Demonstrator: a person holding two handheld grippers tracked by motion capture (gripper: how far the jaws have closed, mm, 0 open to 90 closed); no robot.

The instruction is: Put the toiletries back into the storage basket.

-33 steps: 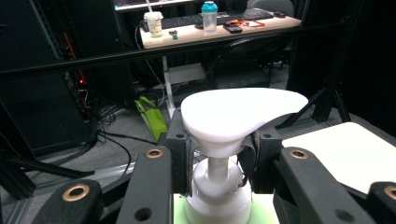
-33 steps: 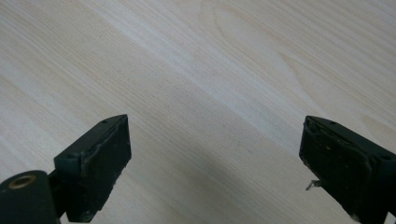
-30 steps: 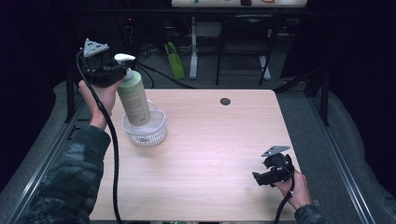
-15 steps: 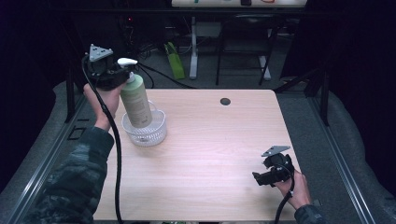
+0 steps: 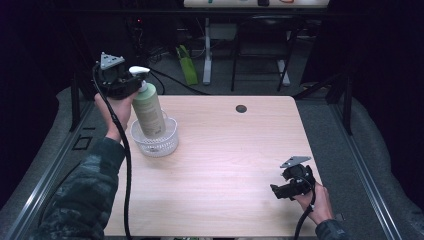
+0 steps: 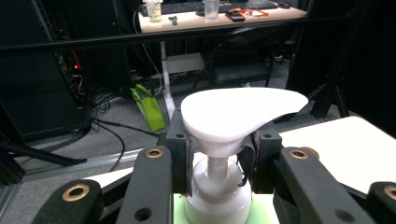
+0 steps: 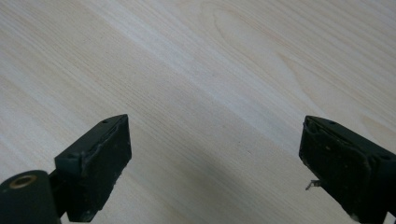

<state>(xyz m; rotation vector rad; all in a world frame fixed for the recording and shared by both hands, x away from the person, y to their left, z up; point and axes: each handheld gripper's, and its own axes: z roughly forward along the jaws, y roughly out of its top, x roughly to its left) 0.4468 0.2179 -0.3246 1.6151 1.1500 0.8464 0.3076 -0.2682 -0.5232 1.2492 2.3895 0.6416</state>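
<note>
A pale green pump bottle (image 5: pixel 148 111) with a white pump head (image 6: pixel 238 112) stands inside a white mesh basket (image 5: pixel 156 144) at the table's left. My left gripper (image 5: pixel 131 85) is shut on the bottle's white neck just under the pump head (image 5: pixel 138 71); its jaws press on the neck (image 6: pixel 217 170) from both sides. The bottle's foot sits low in the basket. My right gripper (image 5: pixel 278 192) rests low over the table's front right with its jaws wide apart, and bare wood (image 7: pixel 210 93) lies between its fingers (image 7: pixel 100 154).
A small dark round hole (image 5: pixel 241 108) lies near the table's far edge. Behind the table are a bright green bag (image 5: pixel 187 65), cables and desk legs. The pale wooden table (image 5: pixel 230 160) stretches between basket and right gripper.
My left gripper has carried the bottle down and a little towards me, deeper into the basket. The right hand has kept still.
</note>
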